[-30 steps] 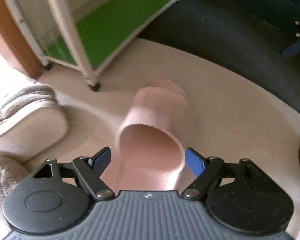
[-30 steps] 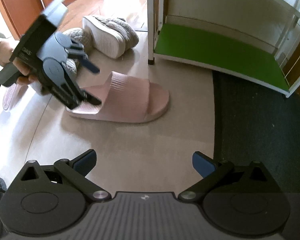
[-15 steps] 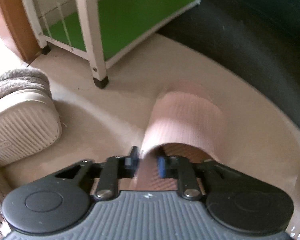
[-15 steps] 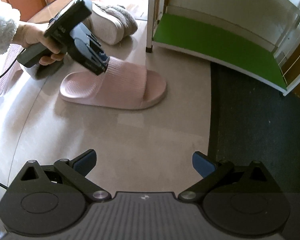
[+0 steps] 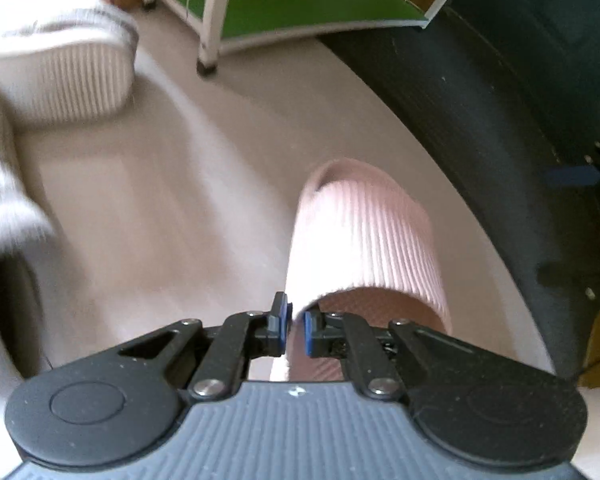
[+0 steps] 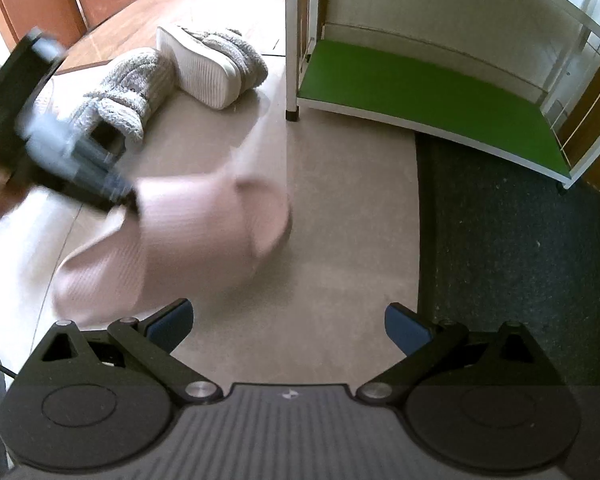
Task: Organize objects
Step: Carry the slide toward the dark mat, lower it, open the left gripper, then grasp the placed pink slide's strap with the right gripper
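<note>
One pink slide slipper (image 6: 188, 236) is the thing in hand: the left gripper (image 5: 295, 328) has its blue pads clamped on the edge of the ribbed strap, which fills the middle of the left wrist view. From the right wrist view the slipper sits at about ten o'clock from the frame's centre, smeared by motion, its toe end tipped toward the floor (image 6: 332, 216) and its heel toward the viewer. Whether it is fully clear of the floor cannot be told through the blur.

The step looks like the carry after the pick-up. At about one o'clock from the slipper stands a white rack (image 6: 292, 40) with a green shelf (image 6: 420, 92) at floor level, bare in the part that shows, and that is the likely place to set it. The next move calls for keeping the clamp firm on the thin strap edge, swinging the slipper past the rack's front leg and laying it flat on the green surface, toe inward.

Two grey fleecy slippers (image 6: 204, 60) lie at twelve o'clock from the pink one, one on its side with the white sole showing; they look to be waiting their turn. The right gripper (image 6: 288, 326) hangs with its fingers spread wide and nothing between them, over bare floor beside a dark mat (image 6: 520, 240) at three o'clock.
</note>
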{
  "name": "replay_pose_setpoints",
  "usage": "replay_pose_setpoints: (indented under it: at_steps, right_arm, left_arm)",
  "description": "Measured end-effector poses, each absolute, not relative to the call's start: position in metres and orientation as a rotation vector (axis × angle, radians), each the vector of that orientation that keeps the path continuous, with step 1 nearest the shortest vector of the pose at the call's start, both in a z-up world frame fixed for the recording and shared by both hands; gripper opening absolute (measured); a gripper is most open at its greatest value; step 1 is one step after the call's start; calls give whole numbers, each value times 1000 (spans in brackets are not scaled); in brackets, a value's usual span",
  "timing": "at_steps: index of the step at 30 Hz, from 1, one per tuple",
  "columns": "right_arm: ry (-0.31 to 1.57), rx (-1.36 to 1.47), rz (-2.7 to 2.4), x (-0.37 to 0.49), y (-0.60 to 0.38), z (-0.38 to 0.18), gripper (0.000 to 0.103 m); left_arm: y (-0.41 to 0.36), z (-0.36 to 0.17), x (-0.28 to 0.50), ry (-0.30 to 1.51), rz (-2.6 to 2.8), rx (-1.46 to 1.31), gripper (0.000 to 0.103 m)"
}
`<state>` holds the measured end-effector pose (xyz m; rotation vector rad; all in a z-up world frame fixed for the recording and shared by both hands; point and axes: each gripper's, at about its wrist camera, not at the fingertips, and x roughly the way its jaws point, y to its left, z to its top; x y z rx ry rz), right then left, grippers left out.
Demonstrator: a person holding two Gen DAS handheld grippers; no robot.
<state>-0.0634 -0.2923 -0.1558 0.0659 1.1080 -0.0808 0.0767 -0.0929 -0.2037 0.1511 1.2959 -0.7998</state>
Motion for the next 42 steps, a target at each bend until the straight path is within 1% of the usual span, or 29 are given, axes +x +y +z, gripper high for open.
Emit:
replay_pose_setpoints:
  at_steps: [5, 6, 8, 9, 10, 11, 12, 13, 14, 16, 18, 20, 21, 23, 25, 27, 33, 36, 38, 42]
  right_arm:
    - [1093, 73, -69, -67, -291, -154, 103]
    - [1094, 75, -66, -67, -291, -155, 103]
    - [1098, 76, -61, -67, -290, -157, 103]
    - [1101, 75, -58, -68, -289, -158, 103]
    - [1104, 73, -56, -68, -288, -159, 103]
    - [1107, 71, -51, -68, -286, -160, 103]
    - [1109, 69, -48, -68, -285, -160, 103]
    - [1110, 68, -44, -68, -284, -161, 103]
    - [1109, 68, -38, -68, -282, -161, 103]
    - [1110, 63, -20, -69, -279, -162, 103]
    - [1111, 50, 10, -71, -275, -163, 103]
    - [1112, 24, 49, -75, -271, -167, 103]
    - [1114, 6, 73, -76, -269, -169, 103]
    - [1103, -36, 149, -77, -267, -174, 103]
    - [1091, -126, 256, -76, -263, -180, 103]
    - [1080, -291, 431, -73, -255, -184, 103]
    - [1166, -776, 778, -61, -233, -213, 103]
    - [1100, -1000, 880, -61, -226, -226, 103]
    - [1062, -1085, 927, -56, -220, -231, 103]
    - [1018, -1150, 1028, -48, -206, -233, 103]
  left_arm:
    - [-89, -210, 38, 1346, -726, 22, 7]
    - [-91, -211, 34, 1351, -728, 6, 8]
    - [-96, -212, 28, 1377, -734, -17, 18]
    - [-97, -212, 27, 1394, -730, -32, 28]
    - [-98, -212, 25, 1417, -741, -44, 30]
    - [-99, -211, 23, 1437, -751, -45, 31]
    - [-98, -208, 20, 1428, -760, -40, 34]
    - [-97, -203, 17, 1409, -778, -21, 41]
    - [-96, -197, 13, 1383, -789, 22, 46]
    - [-90, -184, 6, 1319, -766, 115, 68]
    - [-83, -176, 4, 1264, -748, 178, 75]
    - [-75, -170, 1, 1222, -721, 238, 77]
    - [-75, -171, -3, 1205, -703, 276, 80]
    - [-66, -172, -13, 1172, -666, 351, 80]
    - [-70, -178, -15, 1146, -646, 398, 80]
    - [-71, -183, -19, 1127, -649, 431, 80]
    - [-75, -195, -27, 1115, -711, 447, 81]
    - [-73, -199, -32, 1133, -730, 423, 81]
    - [-69, -203, -33, 1163, -746, 392, 81]
    - [-61, -210, -33, 1195, -749, 366, 81]
